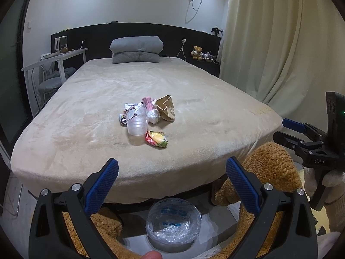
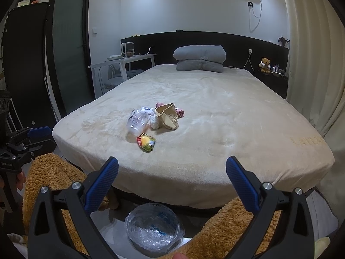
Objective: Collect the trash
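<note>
A small heap of trash lies mid-bed: a clear plastic cup (image 1: 137,122) (image 2: 138,122) on its side, a crumpled brown paper bag (image 1: 165,108) (image 2: 167,116), a pink packet (image 1: 148,103), a white plastic wad (image 1: 153,116) (image 2: 154,122) and a red-yellow snack wrapper (image 1: 157,138) (image 2: 146,142) nearest me. A bin lined with a clear bag (image 1: 173,220) (image 2: 154,224) stands on the floor below the bed's foot. My left gripper (image 1: 172,170) is open and empty above it. My right gripper (image 2: 172,170) is likewise open and empty.
The beige bed (image 1: 86,108) (image 2: 237,118) has folded grey bedding (image 1: 137,49) at its head. A white table (image 1: 54,58) and chair stand left, curtains (image 1: 269,43) right. Fuzzy brown sleeves (image 1: 271,164) (image 2: 51,172) flank the bin.
</note>
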A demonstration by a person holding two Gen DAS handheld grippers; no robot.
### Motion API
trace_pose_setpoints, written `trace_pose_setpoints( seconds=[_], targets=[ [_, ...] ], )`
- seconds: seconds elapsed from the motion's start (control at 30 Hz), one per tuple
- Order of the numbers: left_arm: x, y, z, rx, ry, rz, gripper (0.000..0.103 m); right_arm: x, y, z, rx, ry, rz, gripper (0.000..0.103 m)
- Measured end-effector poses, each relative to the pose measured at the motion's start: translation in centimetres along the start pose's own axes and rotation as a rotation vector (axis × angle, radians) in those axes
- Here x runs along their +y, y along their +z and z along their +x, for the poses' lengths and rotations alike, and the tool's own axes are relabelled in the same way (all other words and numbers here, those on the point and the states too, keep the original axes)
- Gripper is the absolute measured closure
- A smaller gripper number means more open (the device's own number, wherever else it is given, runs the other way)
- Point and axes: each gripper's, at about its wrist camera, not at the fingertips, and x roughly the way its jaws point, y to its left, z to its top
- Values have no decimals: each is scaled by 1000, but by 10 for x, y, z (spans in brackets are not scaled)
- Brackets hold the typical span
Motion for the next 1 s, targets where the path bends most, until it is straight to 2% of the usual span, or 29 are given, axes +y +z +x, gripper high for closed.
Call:
trace_pose_setpoints(
  seconds=[0.57,1.0],
  targets=[
    [-11,7,-18,-32,-21,22,6,2,-7,-14,-8,-19,6,4],
    [-12,2,-15,-3,-36,19,6,-1,-17,-14,9,14,50,4]
  ],
)
